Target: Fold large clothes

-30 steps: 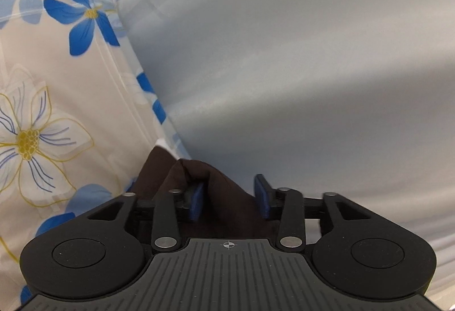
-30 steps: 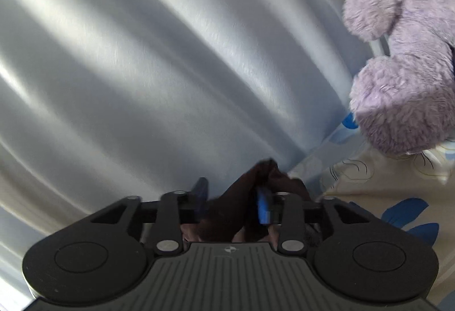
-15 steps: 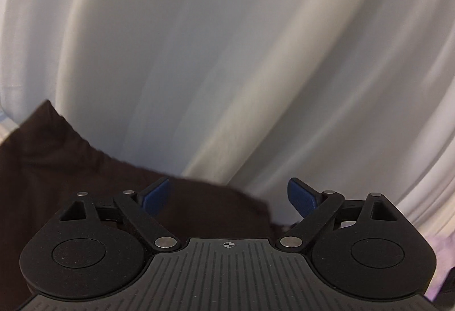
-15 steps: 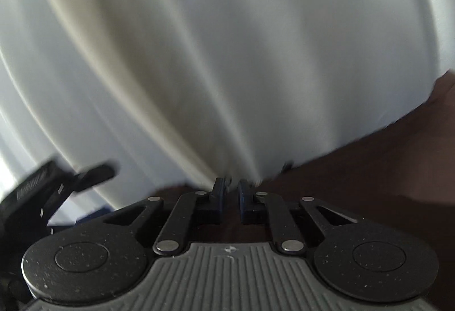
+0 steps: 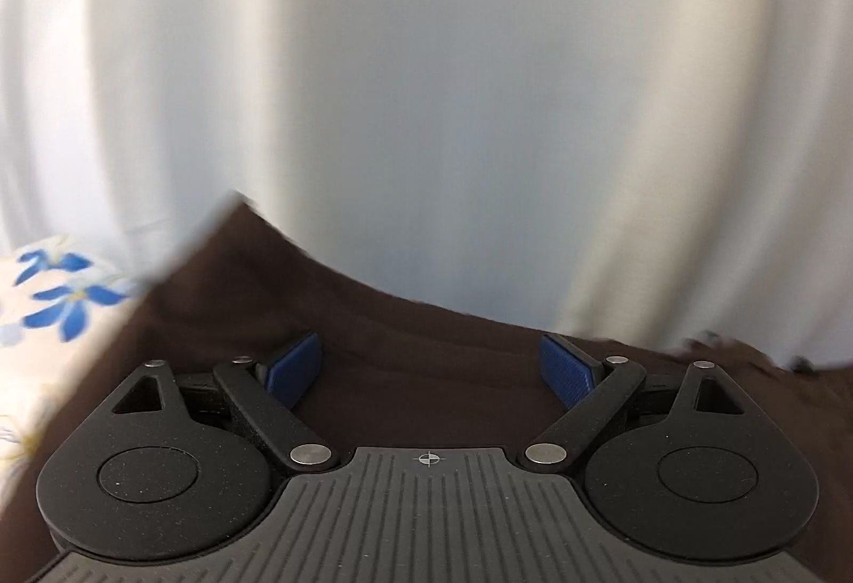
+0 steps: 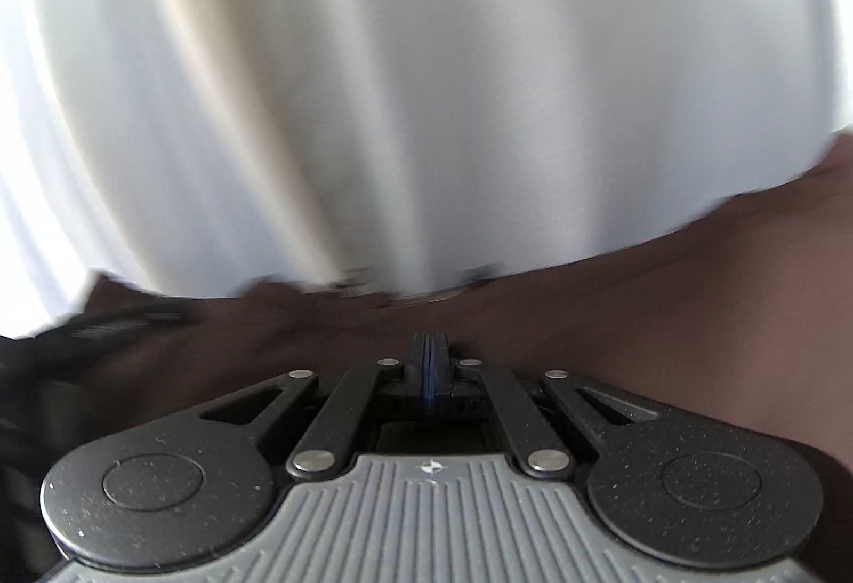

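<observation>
A: Dark brown fabric garment (image 5: 437, 369) spread flat across lower part of left wrist view, below and ahead of left gripper (image 5: 431, 367). Blue pads (image 5: 293, 364) splayed wide, nothing pinched between them, cloth lying beneath the gap.

B: Noted. Far edge of garment running from a raised corner at left, dipping toward right. Beyond it, pale grey-white curtain in soft vertical folds (image 5: 426, 76) filling whole upper field. Blurred.

A: Cream bedsheet printed with blue flowers (image 5: 58, 295) at left edge, just beside garment's corner. Garment lying on it there.

B: Right wrist view: right gripper (image 6: 429, 372) clenched, blue pads pressed flat together. Can't tell whether any thin fold of cloth caught between; none visible sticking out past the tips.

A: Same brown garment (image 6: 666, 305) under and ahead of it, rising toward right edge, looking reddish-brown in this light. Far edge smeared.

B: Same pale curtain (image 6: 426, 76) behind, folds streaked. Dark blurred shape at far left (image 6: 80, 332), lying against garment's edge; too smeared to identify.

A: Garment overall: down on floral sheet, flat, under both tools. Neither tool seen lifting it.

B: Black linkage arms of left tool angled outward; those of right tool drawn in toward centre. Grey ribbed housing at bottom of both views.
</observation>
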A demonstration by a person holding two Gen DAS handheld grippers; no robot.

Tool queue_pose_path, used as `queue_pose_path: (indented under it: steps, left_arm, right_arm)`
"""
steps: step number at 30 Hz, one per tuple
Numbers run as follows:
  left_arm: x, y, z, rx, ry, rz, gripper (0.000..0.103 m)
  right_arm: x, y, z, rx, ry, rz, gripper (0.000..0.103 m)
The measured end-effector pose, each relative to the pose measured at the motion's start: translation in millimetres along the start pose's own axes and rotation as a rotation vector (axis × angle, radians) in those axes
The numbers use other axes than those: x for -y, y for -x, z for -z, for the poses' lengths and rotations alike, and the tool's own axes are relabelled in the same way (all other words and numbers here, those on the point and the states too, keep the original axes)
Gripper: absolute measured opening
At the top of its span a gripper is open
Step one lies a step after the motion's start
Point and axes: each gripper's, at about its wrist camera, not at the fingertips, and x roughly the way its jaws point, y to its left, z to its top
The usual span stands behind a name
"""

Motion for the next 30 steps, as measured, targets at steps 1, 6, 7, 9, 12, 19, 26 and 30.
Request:
queue_pose_path:
  steps: [1, 6, 7, 9, 12, 19, 26, 30]
  left_arm:
    - [-12.6, -0.7, -2.6, -0.004, 0.025, -0.007, 0.093]
    - [-53.2, 0.0, -9.6, -0.007, 0.106, 0.013, 0.093]
    - [-58.3, -2.5, -8.9, -0.013, 0.132, 0.037, 0.095]
    - [-63.0, -5.9, -4.4, -0.019, 0.164, 0.056, 0.095]
    - [-60.3, -14.8, 0.8, -0.015, 0.167, 0.065, 0.096]
    - [-74.3, -17.4, 5.6, -0.010, 0.249, 0.113, 0.097]
    - [-86.5, -12.5, 5.0, -0.002, 0.304, 0.155, 0.099]
    - [-93.5, -5.4, 0.2, -0.018, 0.310, 0.158, 0.099]
  right_arm:
    - [24.1, 1.5, -4.1, -0.007, -0.044, 0.044, 0.000]
    - [108.6, 27.0, -9.4, 0.036, -0.219, 0.163, 0.000]
    - [120.8, 29.3, -5.9, 0.045, -0.290, 0.118, 0.000]
    - [129.2, 28.3, 0.0, 0.051, -0.340, 0.082, 0.000]
    - [135.1, 27.5, 3.1, 0.056, -0.371, 0.052, 0.000]
    - [171.9, 37.9, 19.4, 0.076, -0.527, -0.076, 0.000]
    - [173.3, 28.5, 15.3, 0.078, -0.581, -0.089, 0.000]
    - [148.2, 50.9, 5.4, 0.066, -0.463, 0.046, 0.005]
